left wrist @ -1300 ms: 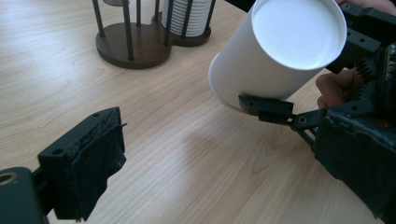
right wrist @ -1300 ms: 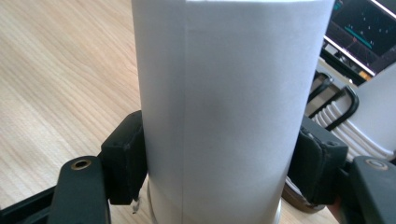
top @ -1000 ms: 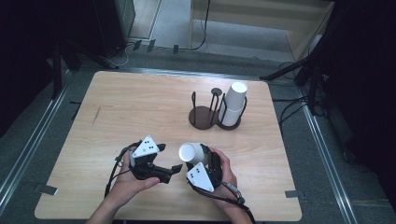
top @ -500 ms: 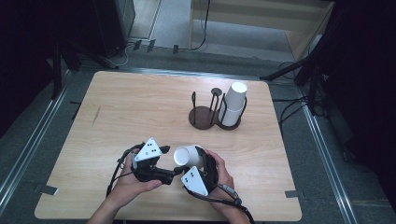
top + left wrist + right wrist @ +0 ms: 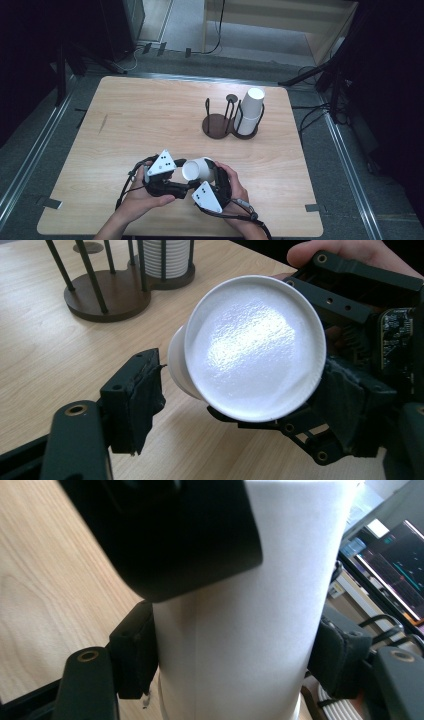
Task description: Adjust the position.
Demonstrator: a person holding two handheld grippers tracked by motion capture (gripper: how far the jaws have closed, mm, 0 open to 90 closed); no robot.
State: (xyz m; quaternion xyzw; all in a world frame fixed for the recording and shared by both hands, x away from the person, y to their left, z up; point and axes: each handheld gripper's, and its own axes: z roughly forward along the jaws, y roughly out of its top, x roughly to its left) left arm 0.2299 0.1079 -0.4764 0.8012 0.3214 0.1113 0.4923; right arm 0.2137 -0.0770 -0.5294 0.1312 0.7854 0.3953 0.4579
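Note:
A white paper cup (image 5: 197, 169) lies sideways above the table's front edge, and my right gripper (image 5: 207, 174) is shut on its wall. In the right gripper view both pads press the cup (image 5: 240, 630) from either side, with my right gripper (image 5: 235, 652) around it. The cup's flat base (image 5: 255, 345) faces the left gripper view. My left gripper (image 5: 185, 182) is open, its jaws set wide either side of that base. One of its pads (image 5: 137, 400) sits close beside the cup's wall.
A dark wooden cup holder (image 5: 217, 125) with thin upright rods stands at the back right of the light wooden table (image 5: 150, 115). A stack of white cups (image 5: 250, 112) sits in its right ring. Cables run over the floor beyond the table.
The left gripper has moved right, closing in on the cup's base. The cup has tipped further sideways in the right gripper and shifted slightly toward the front edge.

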